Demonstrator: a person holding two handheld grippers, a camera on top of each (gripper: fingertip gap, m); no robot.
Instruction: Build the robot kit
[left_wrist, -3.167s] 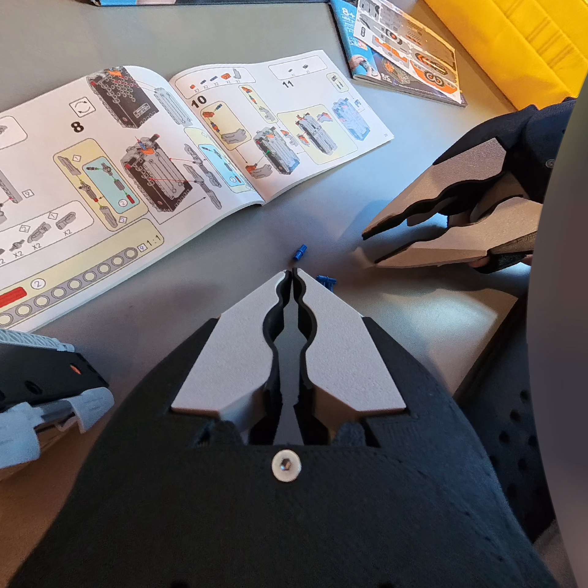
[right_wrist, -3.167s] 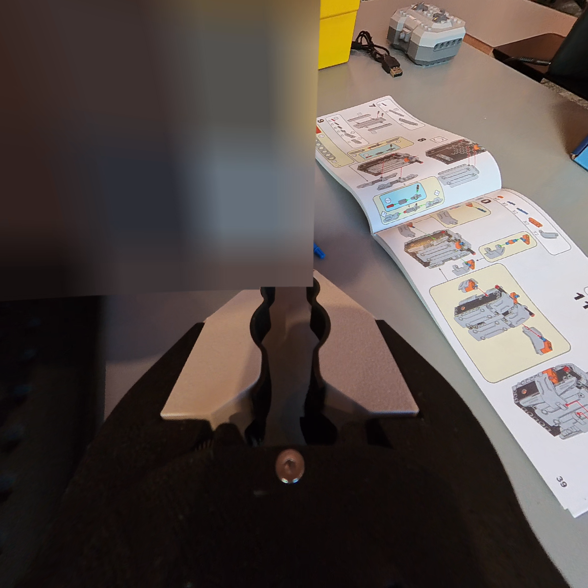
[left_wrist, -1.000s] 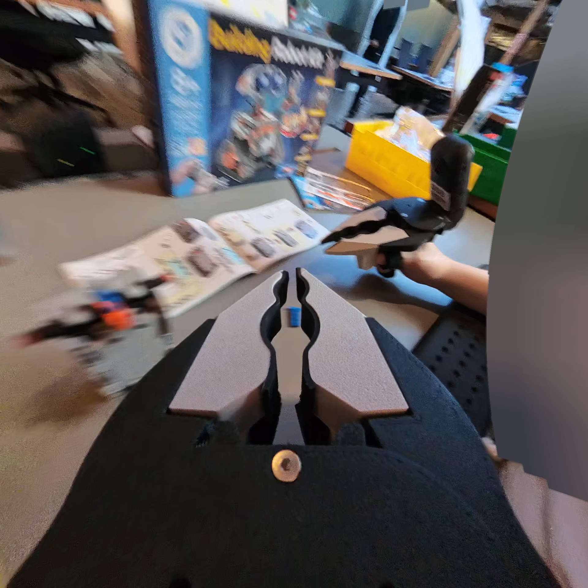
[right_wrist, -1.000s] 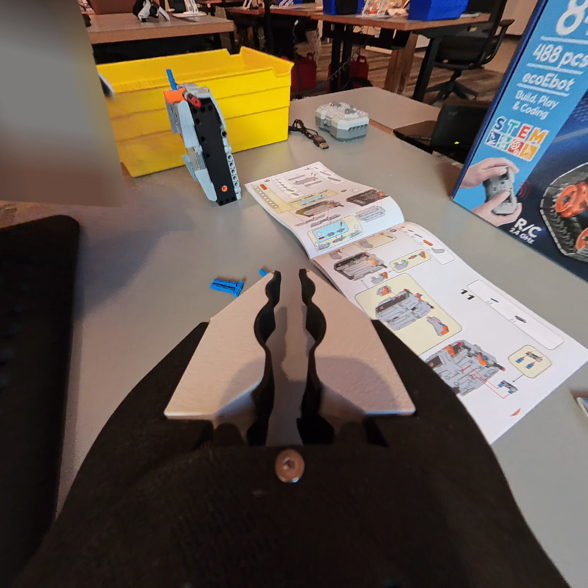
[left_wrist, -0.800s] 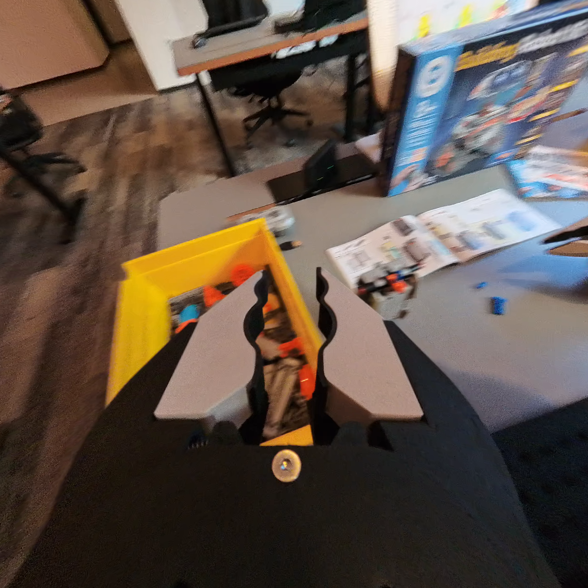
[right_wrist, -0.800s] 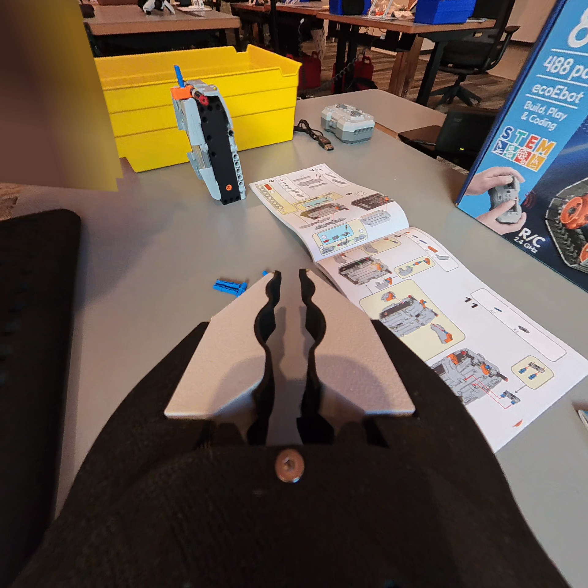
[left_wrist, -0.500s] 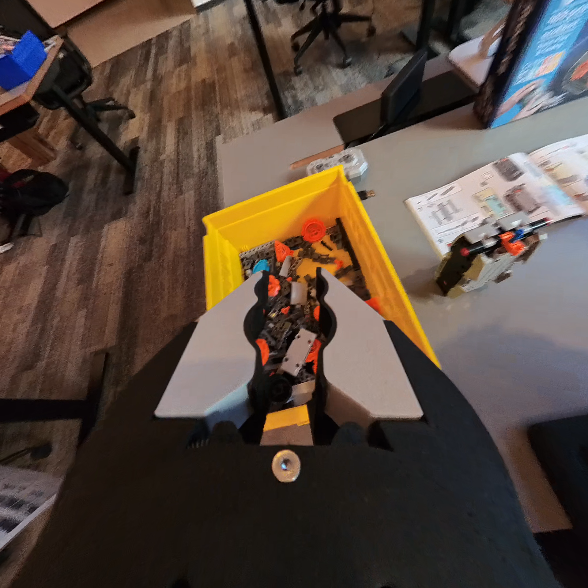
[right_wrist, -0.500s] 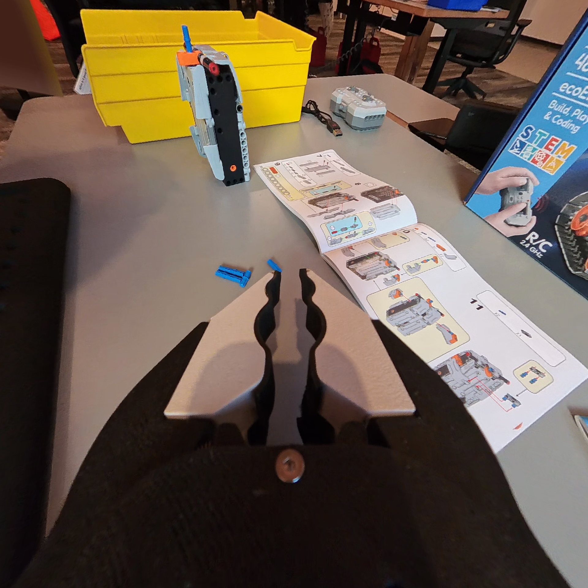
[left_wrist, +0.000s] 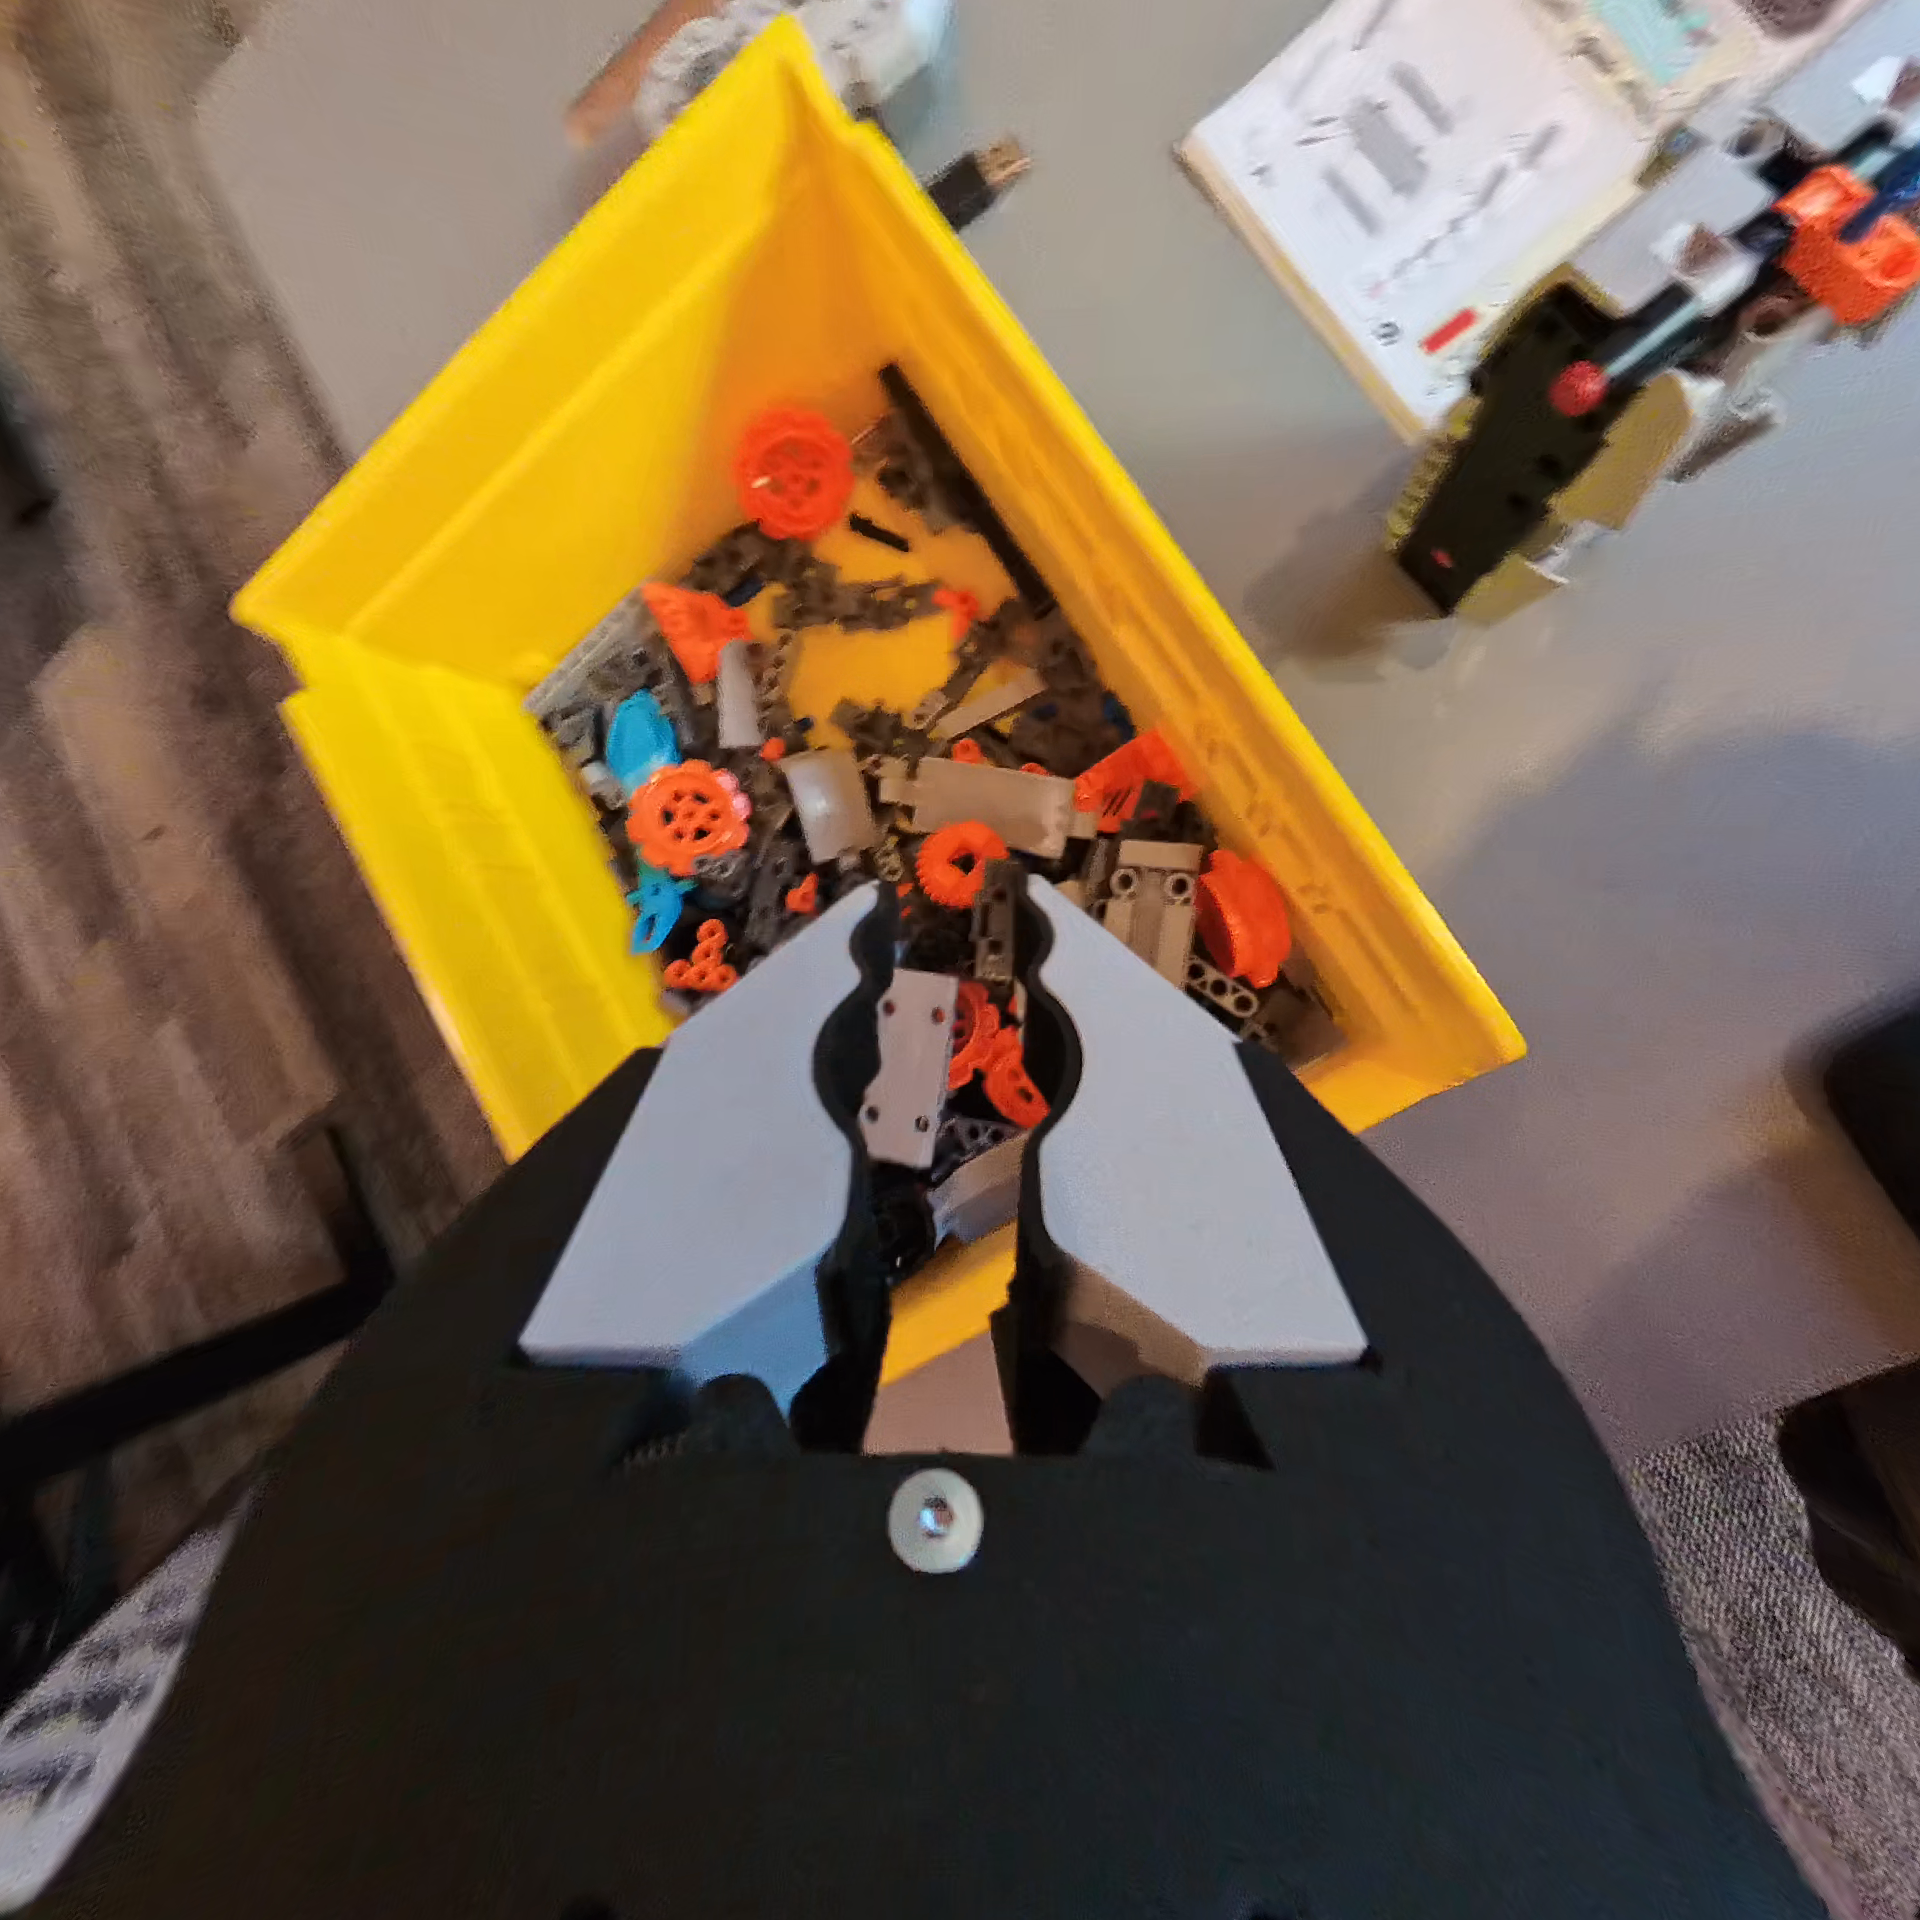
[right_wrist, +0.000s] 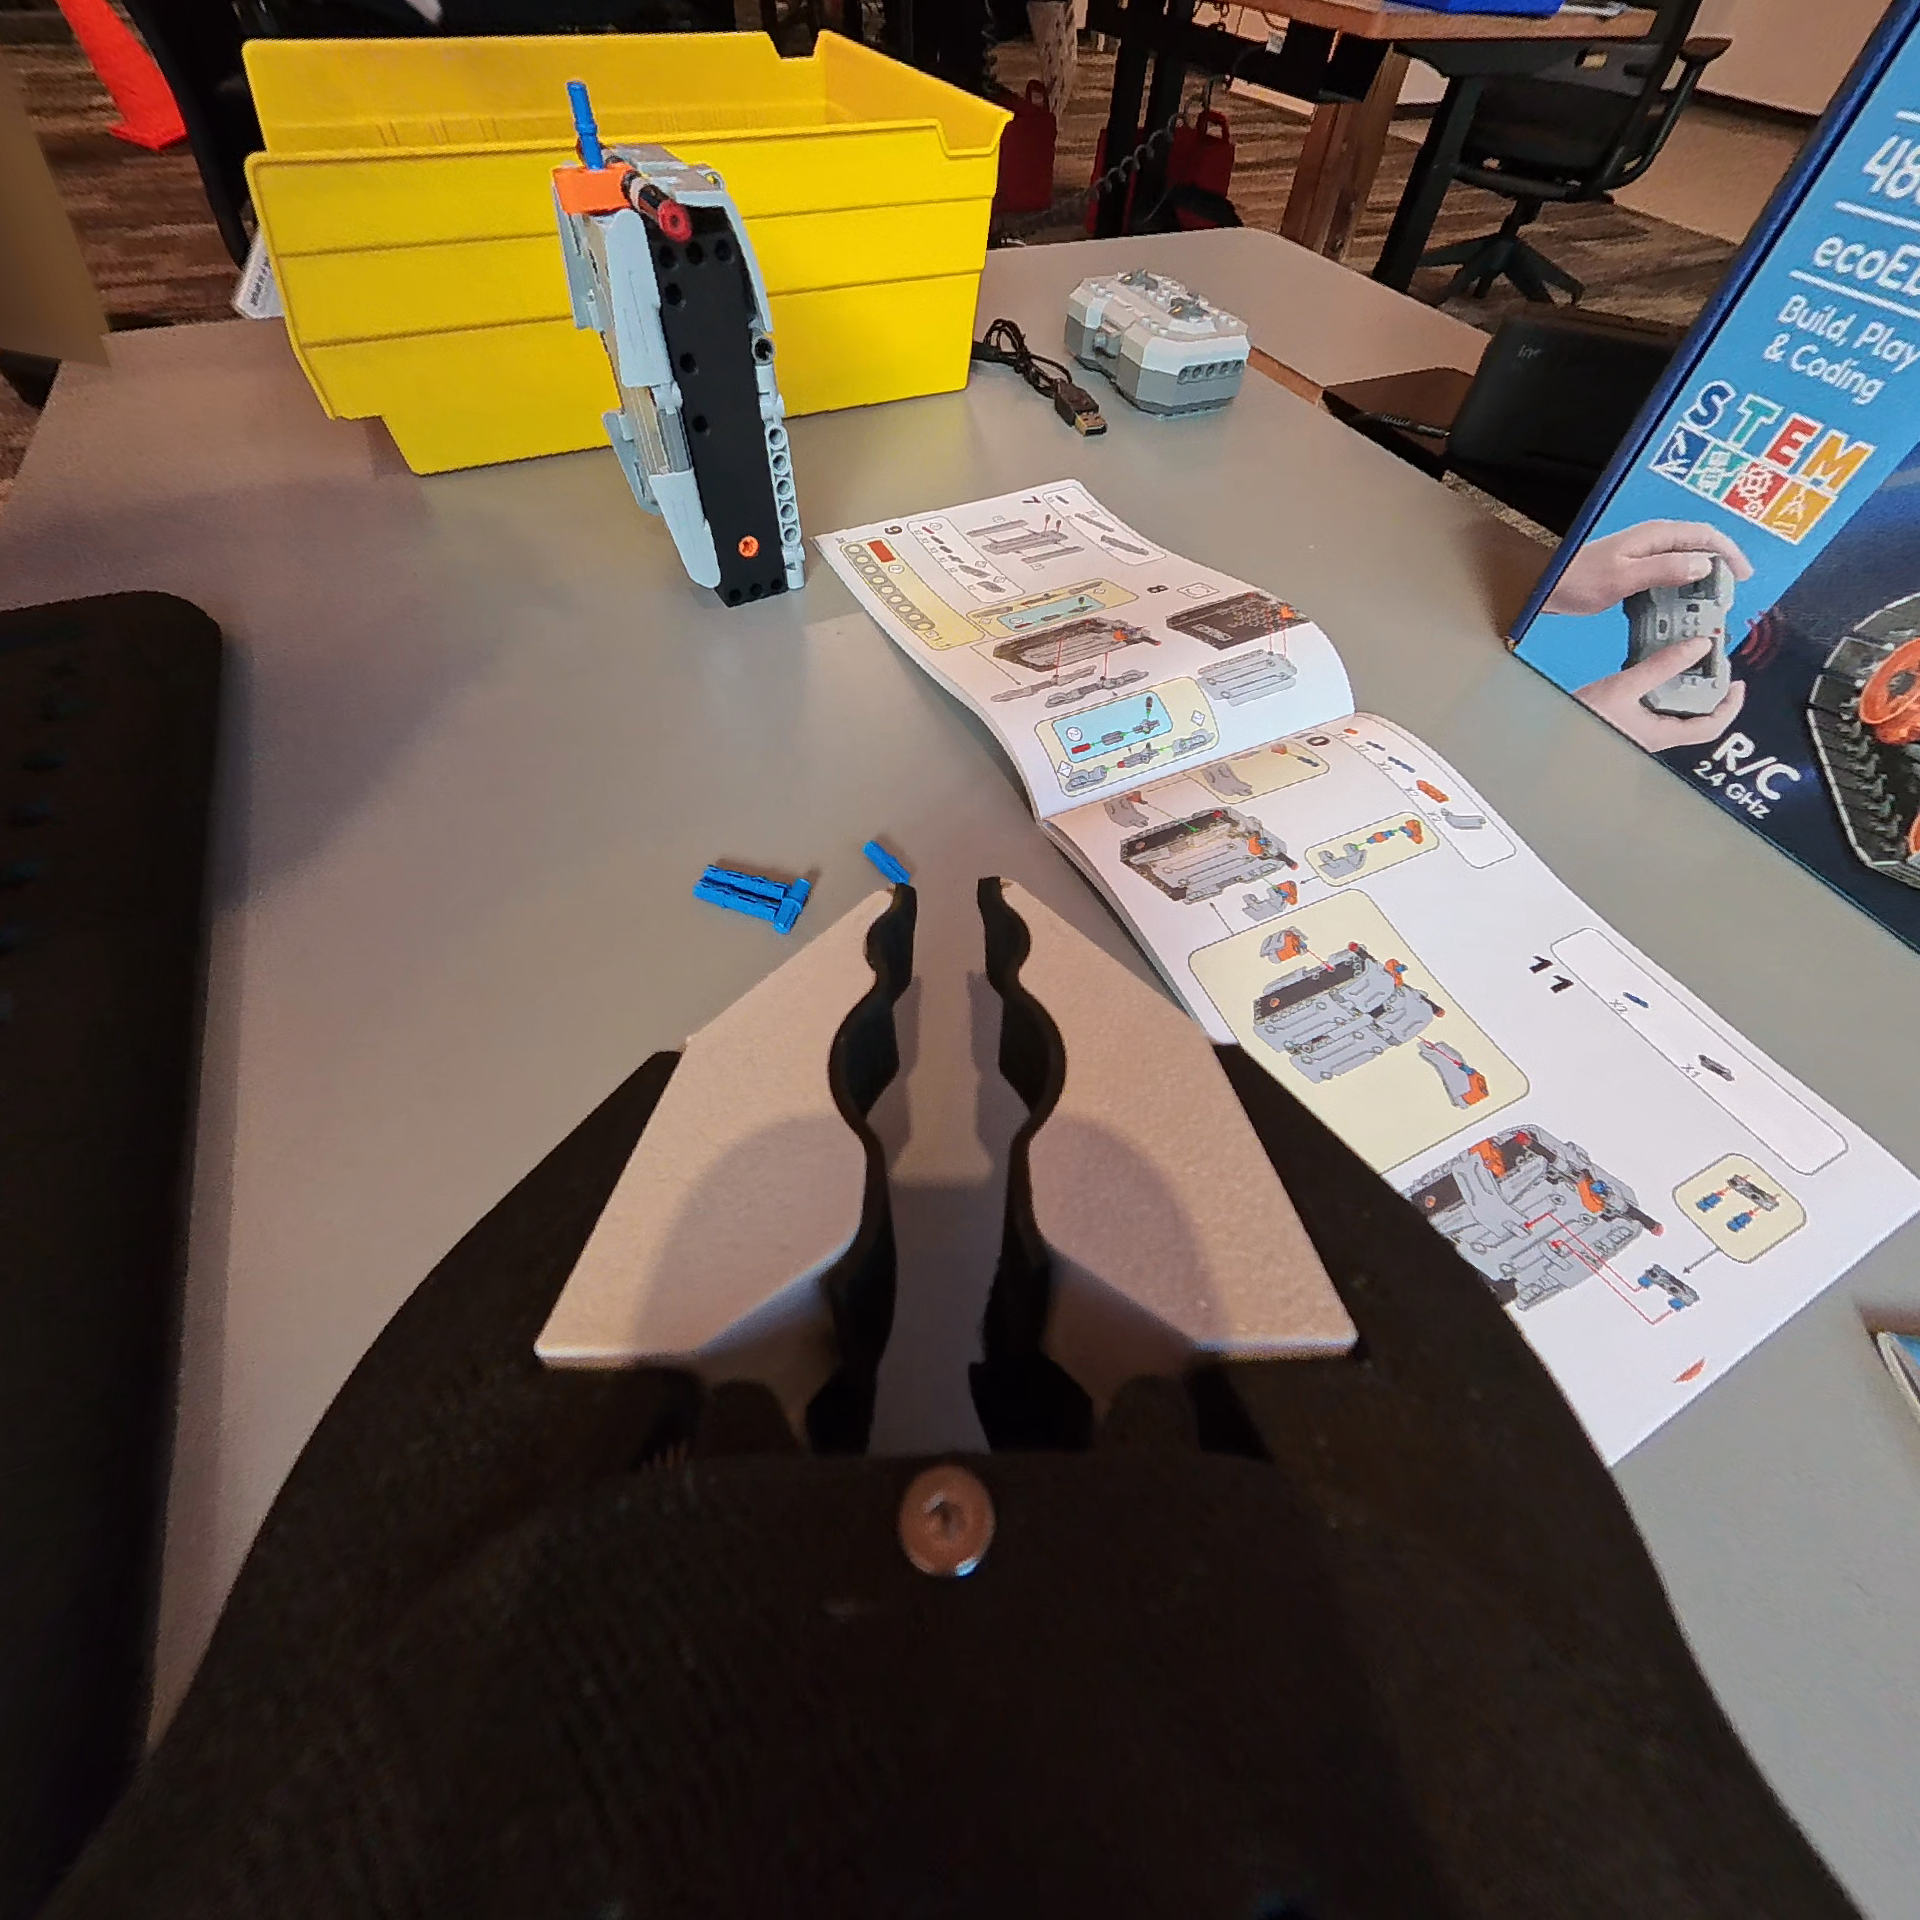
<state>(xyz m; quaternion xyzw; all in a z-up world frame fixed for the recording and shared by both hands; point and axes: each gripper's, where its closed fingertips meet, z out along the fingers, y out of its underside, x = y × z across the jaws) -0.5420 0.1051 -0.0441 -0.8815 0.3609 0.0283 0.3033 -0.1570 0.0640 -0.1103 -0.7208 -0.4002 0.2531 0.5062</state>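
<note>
My left gripper is open and empty, hovering above a yellow bin full of loose orange, grey and black building parts. A part-built black and grey model stands on the table right of the bin; it also shows upright in the right wrist view. My right gripper is slightly open and empty, low over the grey table. A small blue pin lies just past its left fingertip, and a longer blue connector lies further left.
An open instruction booklet lies to the right of my right gripper. A blue product box stands at far right. A grey battery unit with a USB cable sits behind. A black mat lies at left. The grippers' ends are close to 40 cm from one another. The small blue pin is closer to my right gripper, around 7 cm from its tips; the left tips are 35 cm off. From my right tips it is roughly 8 cm to the longer blue connector; from my left, 35 cm.
My left gripper swung away from the blue pins and the booklet, opened wider, and now hangs over the yellow bin, closer than half a second ago. My right gripper stayed almost still.
</note>
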